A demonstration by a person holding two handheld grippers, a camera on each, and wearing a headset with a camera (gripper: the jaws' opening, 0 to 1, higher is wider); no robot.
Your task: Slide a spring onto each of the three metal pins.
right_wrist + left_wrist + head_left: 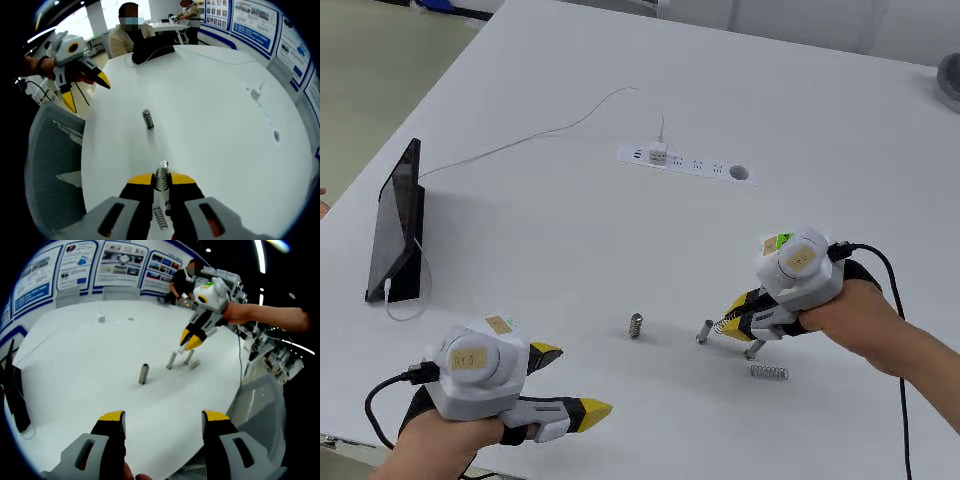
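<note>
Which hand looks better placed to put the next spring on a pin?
Right. The right tongs are shut on a spring right at a pin, while the left tongs hang open and empty, farther from the pins.

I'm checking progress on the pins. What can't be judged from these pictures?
- Whether the held spring is already over its pin: in the right gripper view the spring covers the pin's tip, and in the head view it is too small.
- The third pin: in the head view the right gripper hides its top.
- The tablet screen: the head view sees it nearly edge-on.
</note>
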